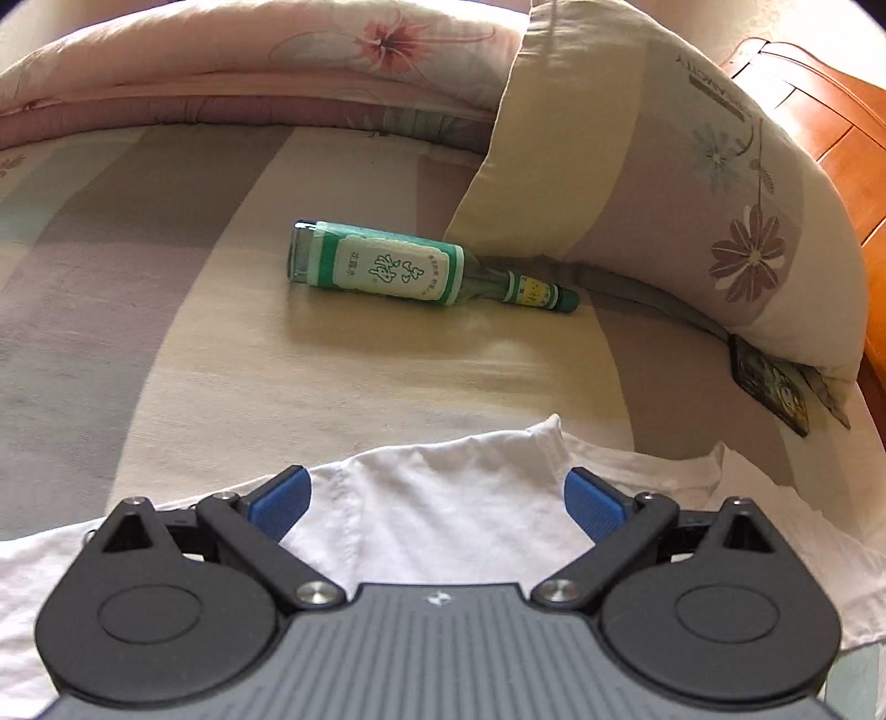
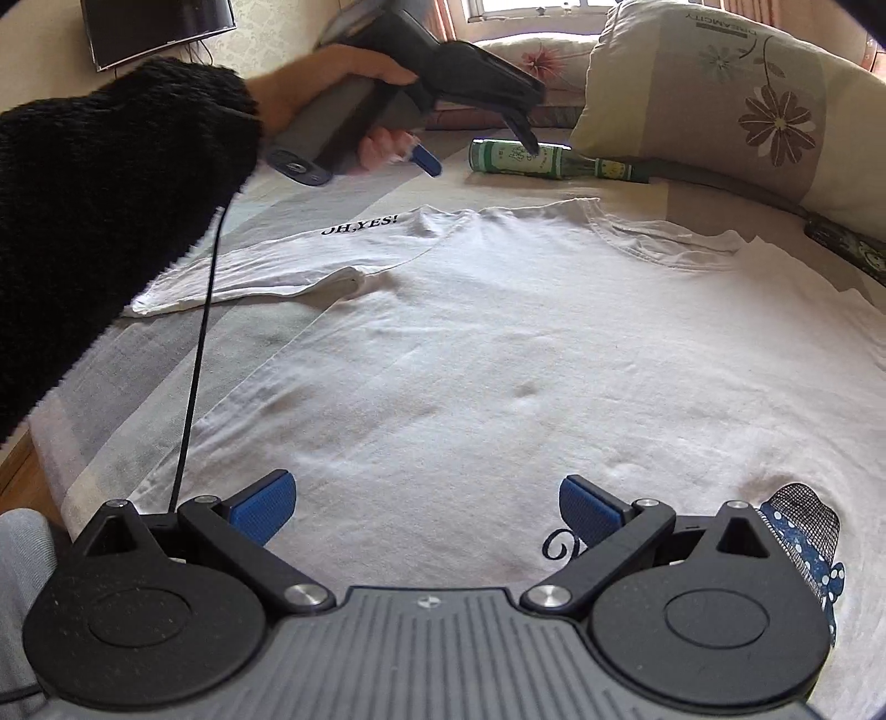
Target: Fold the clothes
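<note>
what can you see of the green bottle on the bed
The green bottle is clear glass with a green-and-white label bearing Chinese characters, a narrow neck with a small yellow label, and a dark green cap. It lies on its side on the striped bedsheet, cap end toward the flowered pillow, apart from the white t-shirt.

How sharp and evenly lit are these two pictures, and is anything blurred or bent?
Left wrist view: sharp, soft daylight, bed edge and quilt bowed by the fisheye, green bottle crisp. Right wrist view: the left gripper and the hand holding it are slightly motion-blurred, the window is blown out, and the white T-shirt is bright but keeps its wrinkles.
</note>
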